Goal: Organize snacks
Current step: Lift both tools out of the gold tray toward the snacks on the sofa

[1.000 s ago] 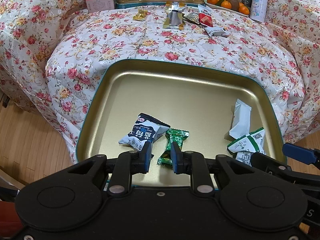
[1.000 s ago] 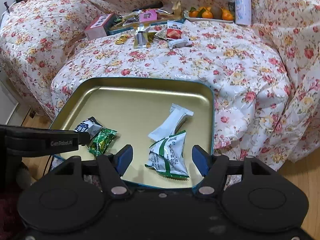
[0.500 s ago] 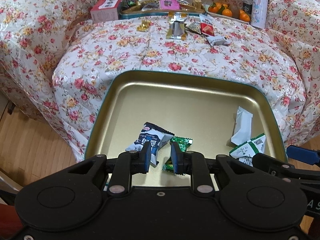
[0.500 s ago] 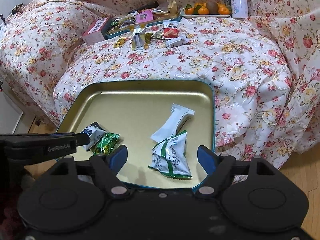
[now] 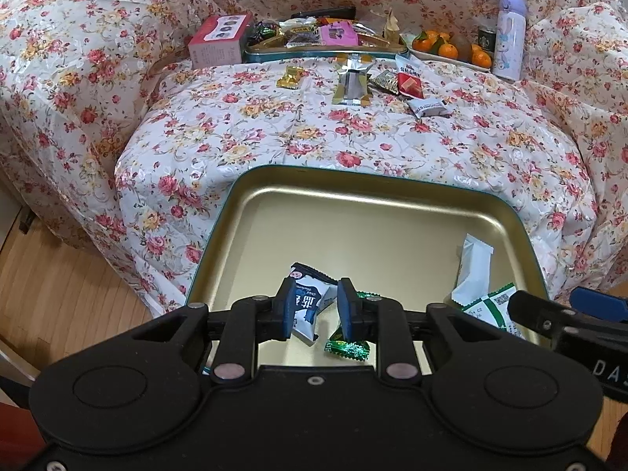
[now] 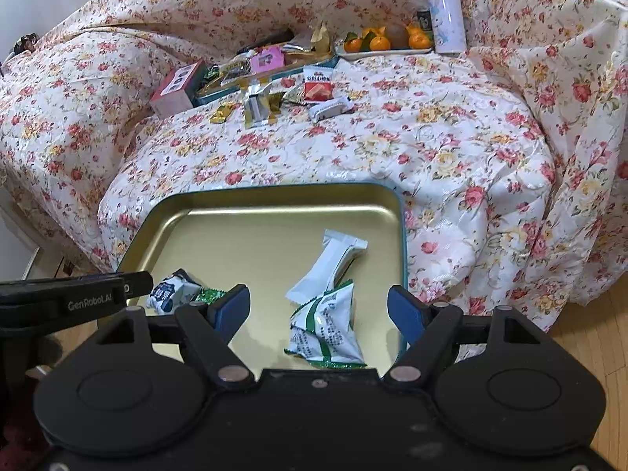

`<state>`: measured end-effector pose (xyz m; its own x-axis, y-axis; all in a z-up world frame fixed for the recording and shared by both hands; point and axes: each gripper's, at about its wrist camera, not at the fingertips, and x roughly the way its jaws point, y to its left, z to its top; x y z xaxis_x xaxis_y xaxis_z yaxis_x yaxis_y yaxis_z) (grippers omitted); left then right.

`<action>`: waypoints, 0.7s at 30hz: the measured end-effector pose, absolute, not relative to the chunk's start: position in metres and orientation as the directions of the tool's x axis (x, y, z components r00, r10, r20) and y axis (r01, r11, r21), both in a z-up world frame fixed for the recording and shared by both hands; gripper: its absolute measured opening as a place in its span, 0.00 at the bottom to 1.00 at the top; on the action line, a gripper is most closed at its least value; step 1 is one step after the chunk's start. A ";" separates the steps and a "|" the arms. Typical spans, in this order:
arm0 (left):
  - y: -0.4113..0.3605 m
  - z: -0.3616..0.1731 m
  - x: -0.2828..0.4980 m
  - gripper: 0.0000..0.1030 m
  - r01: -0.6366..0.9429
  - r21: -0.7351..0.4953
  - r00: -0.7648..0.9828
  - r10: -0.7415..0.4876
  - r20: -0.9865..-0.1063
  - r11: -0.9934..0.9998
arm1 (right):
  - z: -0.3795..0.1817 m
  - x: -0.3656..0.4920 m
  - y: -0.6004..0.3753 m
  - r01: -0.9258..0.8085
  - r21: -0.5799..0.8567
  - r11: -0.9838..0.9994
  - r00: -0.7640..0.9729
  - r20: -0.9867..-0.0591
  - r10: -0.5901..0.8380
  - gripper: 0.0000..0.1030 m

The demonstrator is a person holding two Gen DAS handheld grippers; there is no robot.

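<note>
A golden tin tray [image 5: 373, 180] rests on the floral cloth and holds several snacks. My left gripper [image 5: 316, 308] hovers over its near left part with its jaws opening. A blue-and-white packet [image 5: 308, 298] shows through the narrow gap, lying on the tray and not pinched. A green candy [image 5: 347, 347] lies just right of it. My right gripper [image 6: 318, 306] is open wide above a green-and-white packet [image 6: 325, 329]. A white packet [image 6: 333, 263] lies beyond that, inside the tray [image 6: 274, 192].
At the back of the cloth stand a second tin [image 5: 325, 39] full of snacks, a pink box [image 5: 218, 41], a plate of oranges [image 5: 447, 49] and a bottle [image 5: 508, 35]. Loose wrappers [image 5: 353, 82] lie in front of them. Wooden floor runs along the left.
Both cameras drew back from the tray and tilted up, so more cloth shows. The right jaws spread wider. The left jaws parted a little. The snacks in the tray stayed put.
</note>
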<state>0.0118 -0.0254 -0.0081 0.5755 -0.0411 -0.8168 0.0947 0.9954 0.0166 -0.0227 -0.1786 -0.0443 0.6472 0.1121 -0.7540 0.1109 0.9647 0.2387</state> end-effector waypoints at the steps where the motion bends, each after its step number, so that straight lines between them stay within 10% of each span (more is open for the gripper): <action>1: -0.026 -0.007 0.011 0.32 0.095 0.018 0.579 -0.041 -0.814 0.995 | -0.044 -0.023 -0.179 0.112 0.237 0.965 0.649 -0.753 0.109 0.78; 21: -0.023 -0.006 0.005 0.35 0.051 0.138 0.678 0.067 -0.732 0.989 | -0.037 -0.020 -0.173 0.100 0.179 0.979 0.696 -0.716 0.060 0.80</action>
<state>0.0047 -0.0229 -0.0055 0.6779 0.0669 -0.7321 0.0513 0.9891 0.1379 -0.0199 -0.1729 -0.0371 0.6959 0.0598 -0.7156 0.1003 0.9787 0.1794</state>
